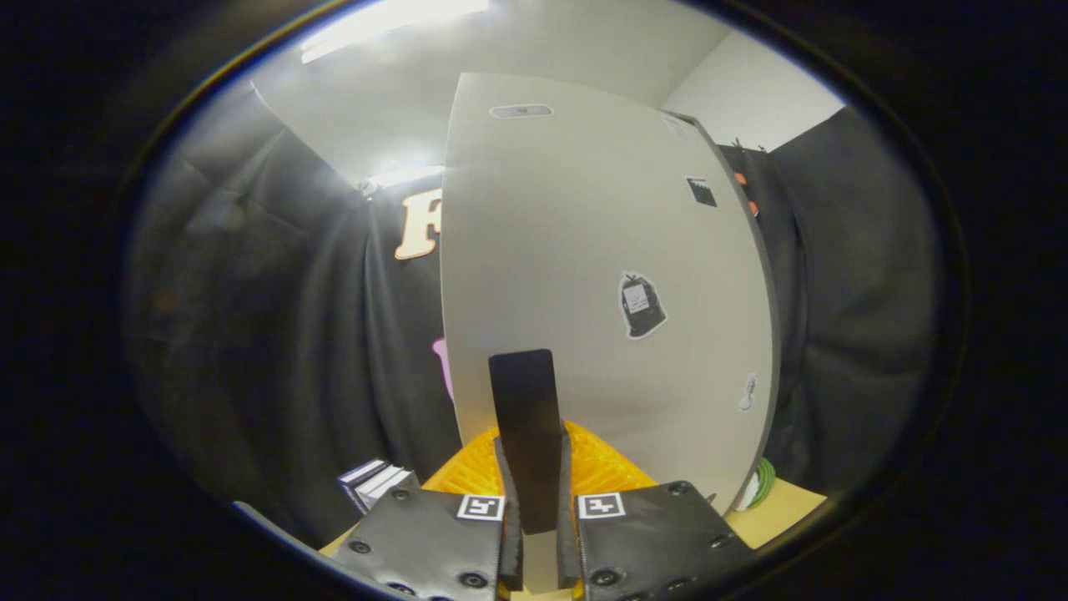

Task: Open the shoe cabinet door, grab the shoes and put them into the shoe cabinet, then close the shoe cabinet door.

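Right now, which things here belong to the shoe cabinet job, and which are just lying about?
Job:
cabinet door
black door handle, with the gripper shut on it

Lying about:
orange ridged thing behind the fingers
stack of books
green and white thing

The gripper (534, 492) is sitting at the foot of the shoe cabinet door (584, 250), its two fingers (505, 501) lying on either side of the door's handle (526, 417) and pressing against it. The door is rising directly ahead of the fingers, with stickers (641, 305) lying on its face to the right of the handle. A ribbed mat (601, 467) is lying under the fingers, between them and the door. A stack of boxes (375, 482) is sitting left of the fingers, before the booth wall.
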